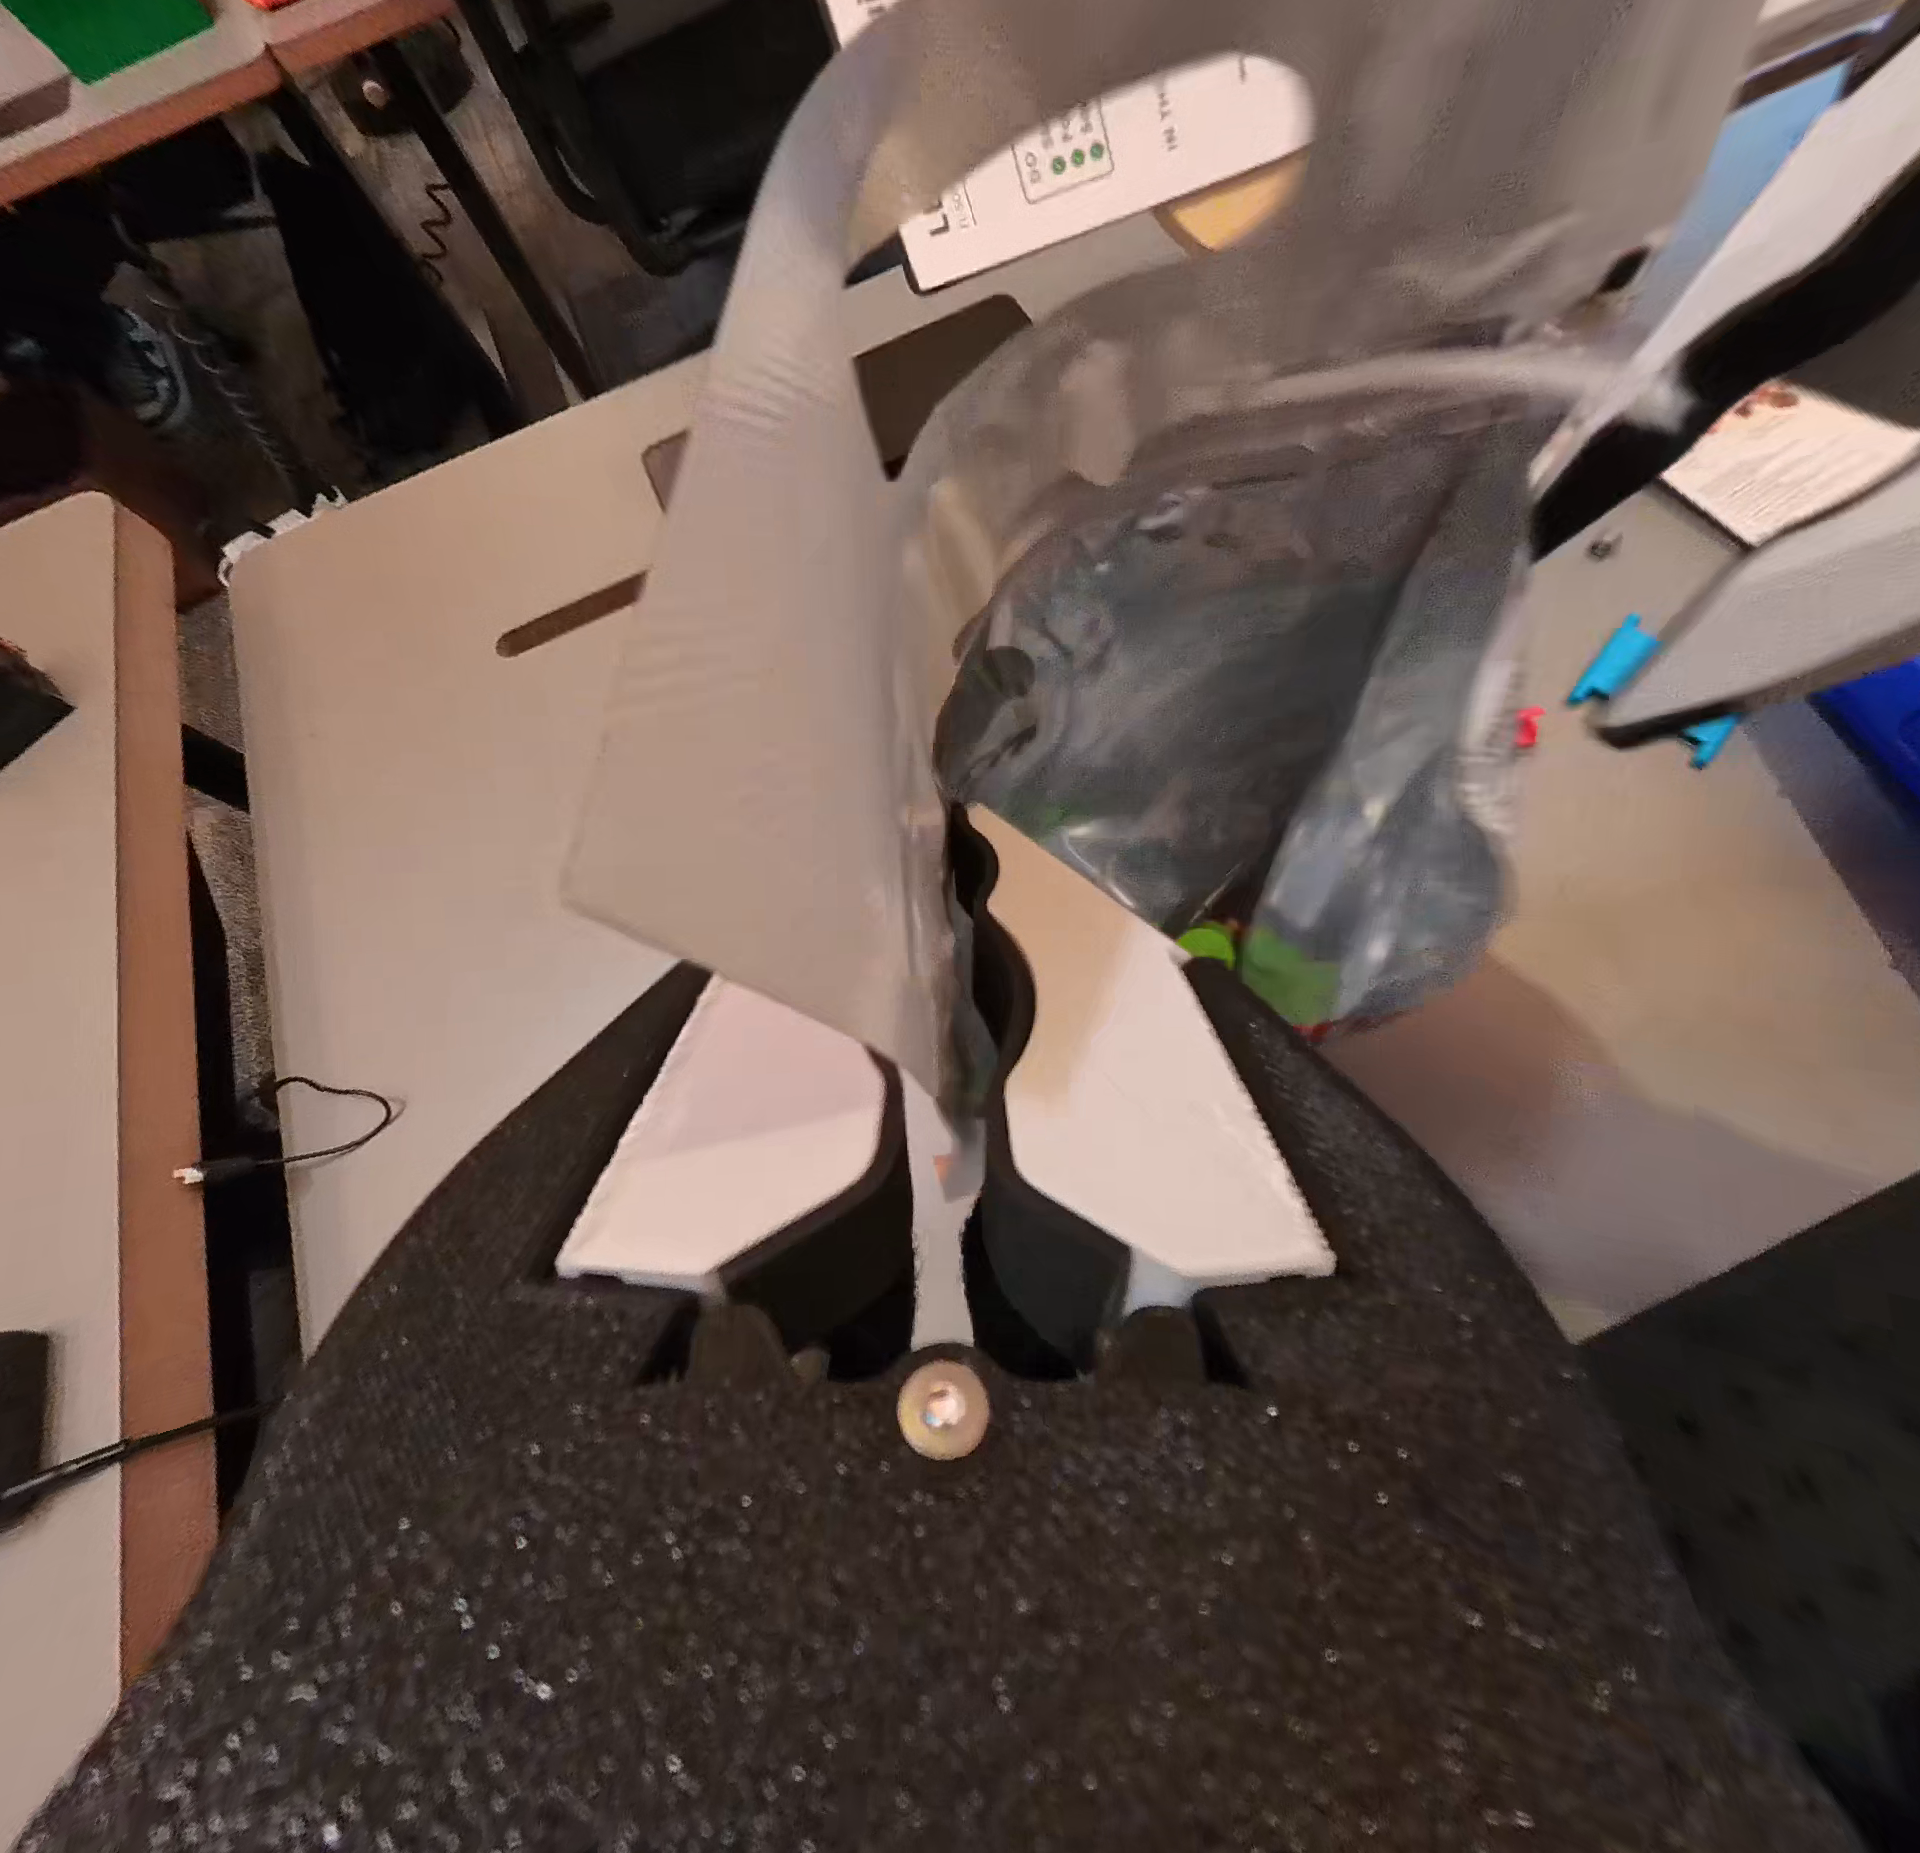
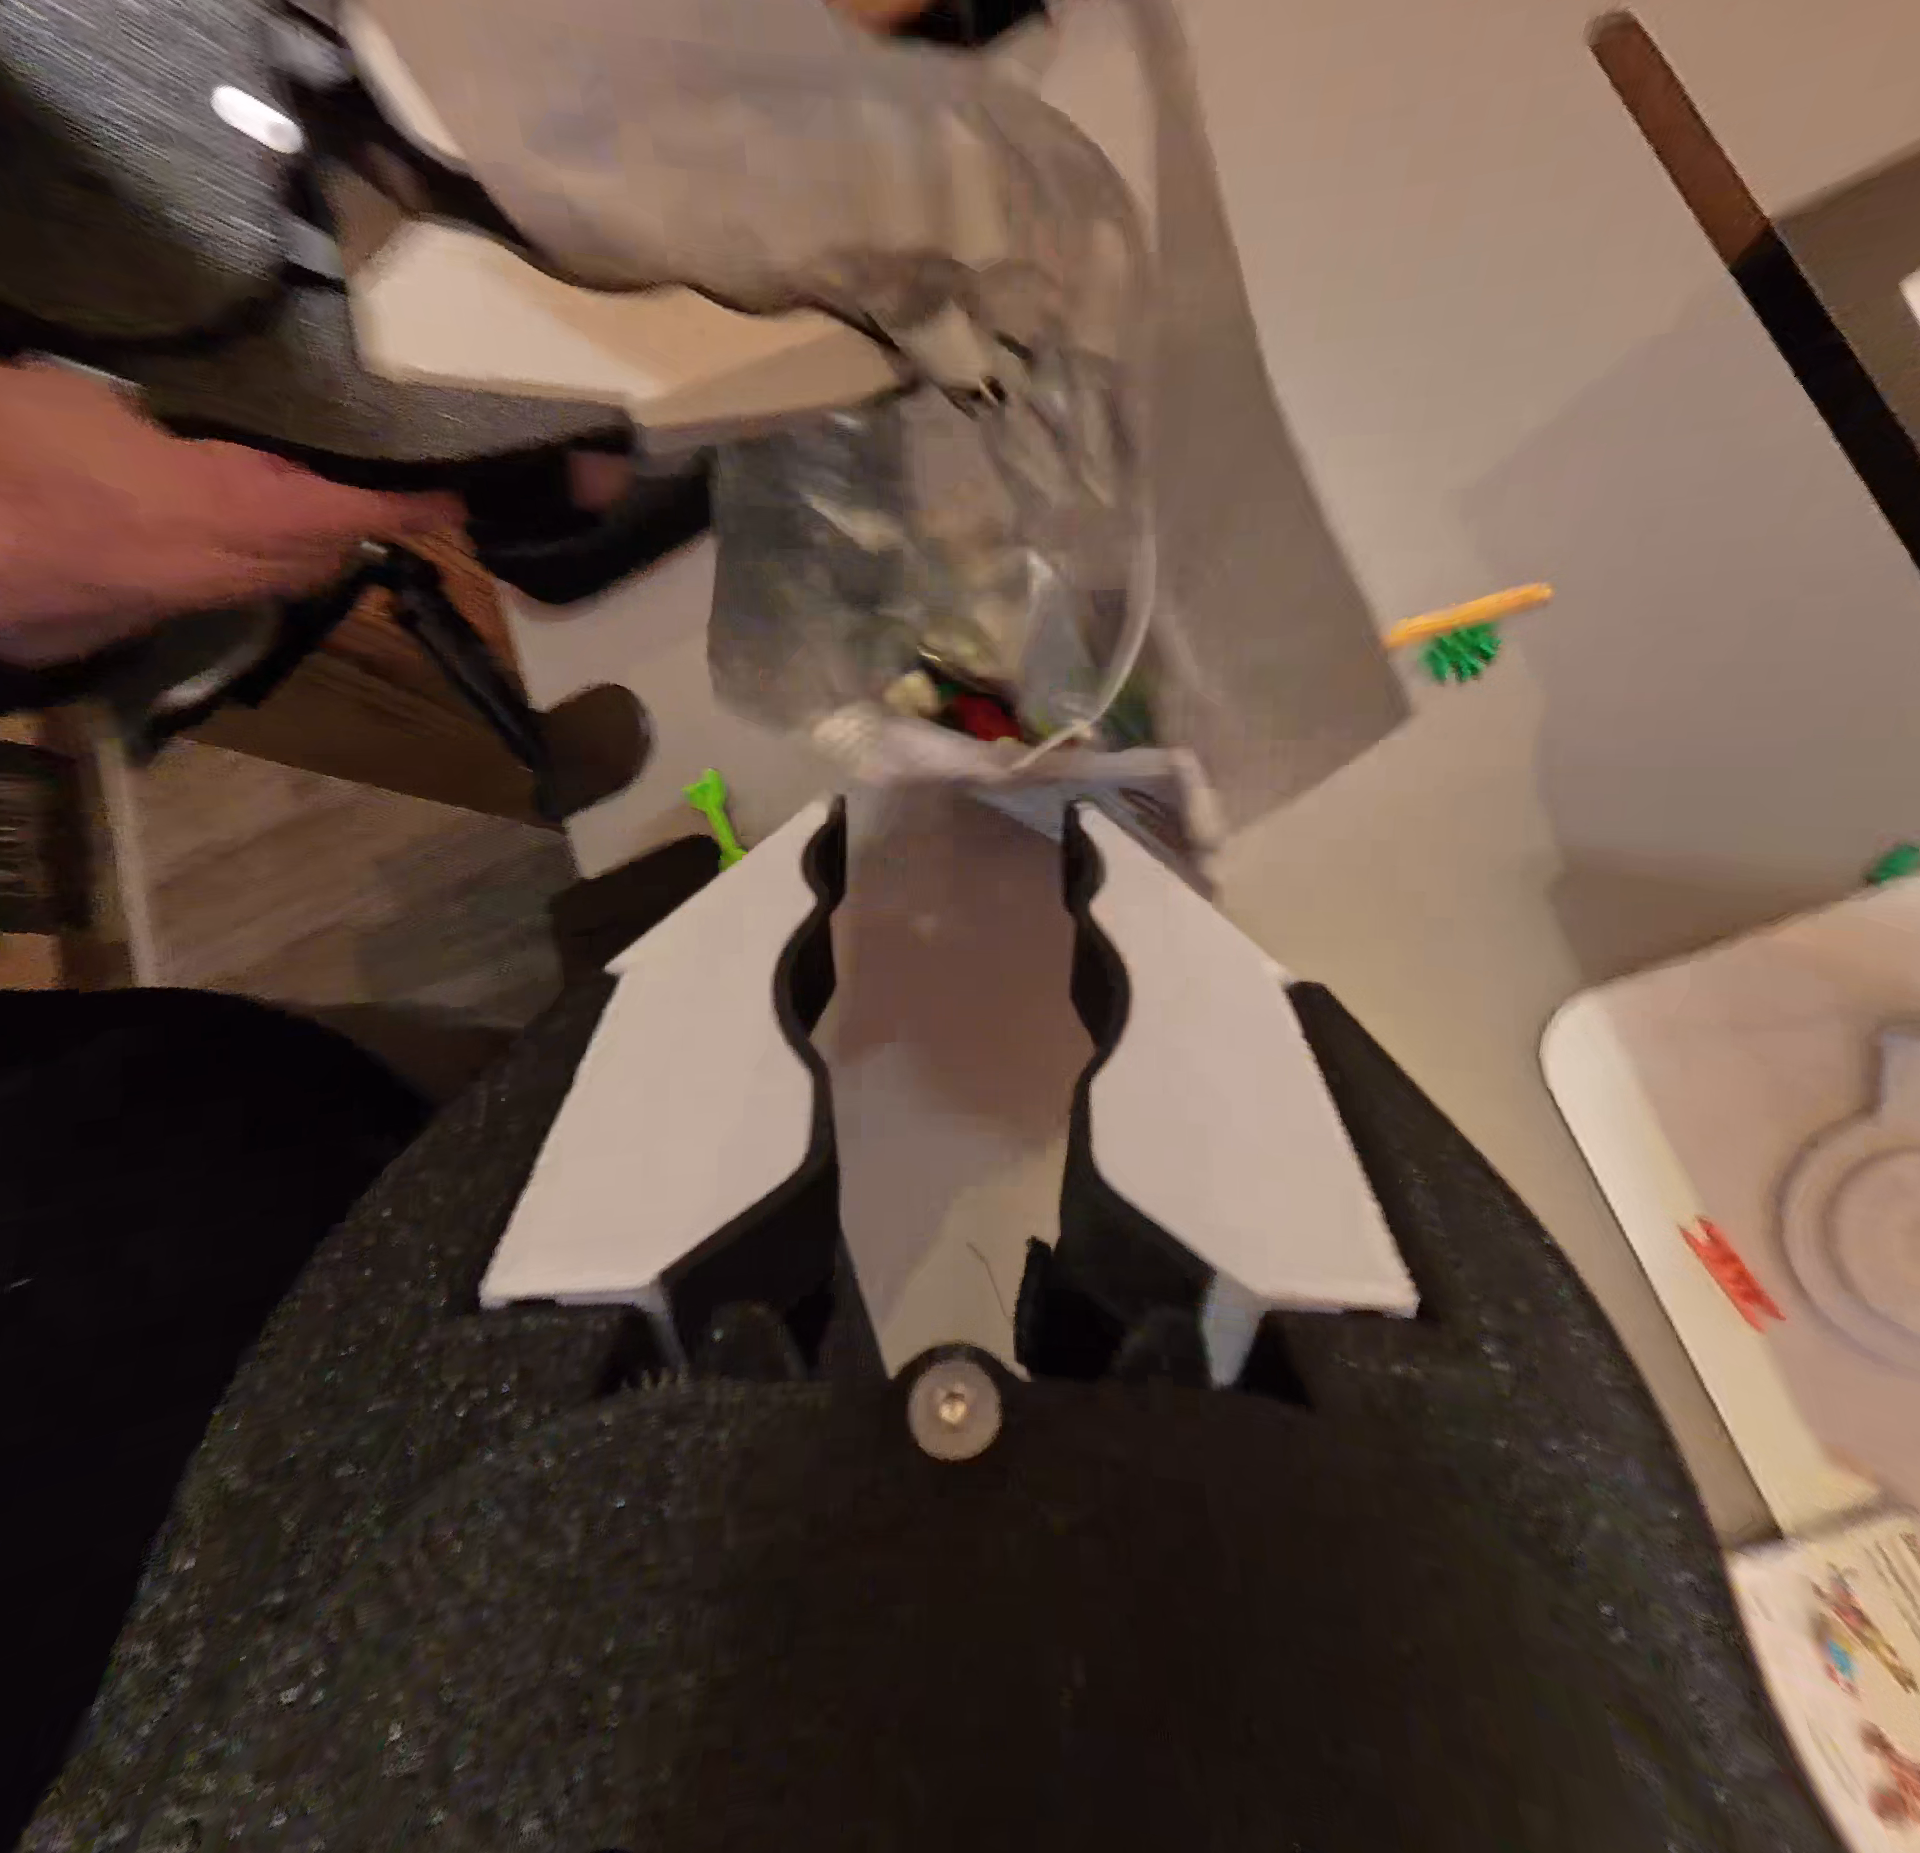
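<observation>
A clear plastic bag (image 1: 1195, 660) with a grey card header (image 1: 748, 608) hangs above the table, holding dark, green and red small pieces. My left gripper (image 1: 935, 972) is shut on the bag's edge beside the header. My right gripper (image 2: 951, 816) is open, its fingertips at the bag's lower grey edge (image 2: 1039, 759); the bag (image 2: 935, 515) hangs just beyond them. The right gripper also shows at the upper right of the left wrist view (image 1: 1590, 598), fingers apart at the bag's rim. The left gripper (image 2: 623, 349) and a hand (image 2: 156, 515) show in the right wrist view.
Loose small pieces lie on the table: blue (image 1: 1621, 650), red (image 1: 1527, 728), green (image 2: 712, 816), a yellow rod (image 2: 1465, 614) with a green connector (image 2: 1460, 655). A white tray (image 2: 1621, 1180) and a booklet (image 2: 1849, 1647) are right. A white cardboard sheet (image 1: 416, 764) lies left. Left tips to right tips: about 10 cm. From the left gripper's tips to the yellow rod (image 2: 1465, 614) is close to 25 cm.
</observation>
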A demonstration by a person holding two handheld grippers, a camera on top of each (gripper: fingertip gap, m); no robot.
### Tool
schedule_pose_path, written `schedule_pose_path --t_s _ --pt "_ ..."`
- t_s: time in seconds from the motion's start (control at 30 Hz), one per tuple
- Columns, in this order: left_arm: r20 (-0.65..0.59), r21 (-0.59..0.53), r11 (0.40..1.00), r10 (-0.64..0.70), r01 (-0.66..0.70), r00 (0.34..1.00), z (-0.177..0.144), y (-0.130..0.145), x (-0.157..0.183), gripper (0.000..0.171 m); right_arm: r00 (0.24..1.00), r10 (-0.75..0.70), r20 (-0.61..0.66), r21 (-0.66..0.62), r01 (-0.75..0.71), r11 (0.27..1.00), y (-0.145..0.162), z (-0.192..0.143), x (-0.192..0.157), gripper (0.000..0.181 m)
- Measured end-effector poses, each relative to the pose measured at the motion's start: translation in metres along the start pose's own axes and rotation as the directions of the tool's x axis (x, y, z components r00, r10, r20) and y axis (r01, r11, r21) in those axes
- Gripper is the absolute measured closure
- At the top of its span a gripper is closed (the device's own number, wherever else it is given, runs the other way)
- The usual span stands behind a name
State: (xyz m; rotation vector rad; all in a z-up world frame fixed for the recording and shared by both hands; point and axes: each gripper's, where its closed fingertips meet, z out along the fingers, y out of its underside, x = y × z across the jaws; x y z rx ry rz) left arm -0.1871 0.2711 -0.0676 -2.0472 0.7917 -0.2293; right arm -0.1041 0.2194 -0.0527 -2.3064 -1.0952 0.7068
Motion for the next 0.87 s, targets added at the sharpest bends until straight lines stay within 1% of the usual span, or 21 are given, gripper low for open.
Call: schedule_pose_path --t_s 0.03,0.07,0.13,0.17,0.23,0.27,0.3,0.37,0.4,0.43,0.47,0.5,0.53,0.57,0.63,0.67,0.7,0.8,0.83,0.87 --pt "0.009 0.016 1.000 0.001 -0.002 1.000 0.000 -0.002 -0.002 0.171 0.999 -0.018 0.043 0.040 0.017 0.999 -0.007 -0.006 -0.008 0.139" --pt "0.001 0.026 1.000 -0.003 0.003 1.000 -0.001 -0.003 -0.001 0.171 0.995 -0.072 0.067 0.074 0.067 0.995 -0.012 -0.012 -0.016 0.139" --pt "-0.038 0.052 0.999 -0.004 0.006 0.999 -0.003 -0.008 0.004 0.171 0.972 -0.207 0.110 0.081 0.199 0.977 -0.015 -0.014 -0.037 0.137" --pt "-0.039 0.046 0.999 0.001 0.000 0.999 -0.003 -0.007 0.004 0.171 0.954 -0.281 0.100 0.079 0.274 0.958 -0.016 -0.010 -0.043 0.132" --pt "-0.059 0.055 0.998 0.012 -0.008 0.998 -0.004 -0.009 0.009 0.171 0.903 -0.428 0.030 0.031 0.427 0.904 -0.015 0.006 -0.046 0.119" --pt "-0.058 0.053 0.999 0.016 -0.013 0.998 -0.003 -0.010 0.010 0.171 0.866 -0.500 -0.031 -0.013 0.499 0.866 -0.014 0.016 -0.040 0.113" --pt "-0.062 0.053 0.998 0.028 -0.024 0.998 -0.003 -0.010 0.012 0.171 0.823 -0.560 -0.094 -0.059 0.557 0.829 -0.015 0.025 -0.030 0.113" --pt "-0.073 0.061 0.996 0.065 -0.061 0.995 -0.005 -0.012 0.016 0.171 0.758 -0.642 -0.116 -0.115 0.631 0.767 -0.014 0.041 -0.021 0.111" --pt "-0.096 0.078 0.995 0.072 -0.065 0.993 -0.006 -0.015 0.019 0.171 0.734 -0.670 -0.115 -0.144 0.655 0.742 -0.012 0.049 -0.015 0.114" --pt "-0.108 0.086 0.995 0.065 -0.056 0.992 -0.007 -0.015 0.020 0.171 0.719 -0.690 -0.077 -0.187 0.670 0.719 -0.004 0.059 -0.012 0.118" --pt "-0.103 0.087 0.995 0.048 -0.039 0.993 -0.007 -0.015 0.018 0.171 0.700 -0.712 -0.057 -0.239 0.683 0.690 0.004 0.069 -0.004 0.128" --pt "-0.104 0.095 0.995 0.031 -0.021 0.994 -0.008 -0.016 0.015 0.171 0.678 -0.734 -0.046 -0.290 0.694 0.659 0.012 0.077 0.005 0.151" --pt "-0.101 0.105 0.994 0.016 -0.006 0.995 -0.008 -0.016 0.013 0.171 0.672 -0.741 0.004 -0.330 0.700 0.633 0.022 0.082 0.008 0.181" --pt "-0.088 0.107 0.994 0.010 0.000 0.996 -0.008 -0.016 0.009 0.171 0.662 -0.750 0.018 -0.325 0.713 0.622 0.023 0.085 0.005 0.181" --pt "-0.067 0.122 0.992 0.046 -0.037 0.997 -0.009 -0.015 0.008 0.171 0.626 -0.779 0.030 -0.323 0.743 0.585 0.021 0.084 -0.004 0.181" --pt "-0.068 0.116 0.993 0.034 -0.026 0.997 -0.009 -0.013 0.008 0.170 0.612 -0.790 0.020 -0.322 0.752 0.575 0.020 0.084 -0.007 0.181" --pt "-0.083 0.105 0.994 0.004 0.005 0.997 -0.007 -0.010 0.008 0.164 0.598 -0.801 0.009 -0.322 0.760 0.564 0.019 0.085 -0.010 0.181" --pt "-0.126 0.010 0.997 -0.071 0.073 0.989 0.001 0.014 0.008 0.129 0.533 -0.846 0.005 -0.331 0.799 0.502 0.022 0.085 -0.020 0.181" --pt "-0.149 -0.009 0.996 -0.090 0.089 0.985 0.003 0.019 0.011 0.121 0.516 -0.857 0.015 -0.325 0.813 0.484 0.025 0.086 -0.025 0.181" --pt "-0.182 -0.028 0.995 -0.104 0.101 0.978 0.004 0.024 0.016 0.120 0.511 -0.859 0.025 -0.321 0.818 0.477 0.027 0.086 -0.029 0.181"
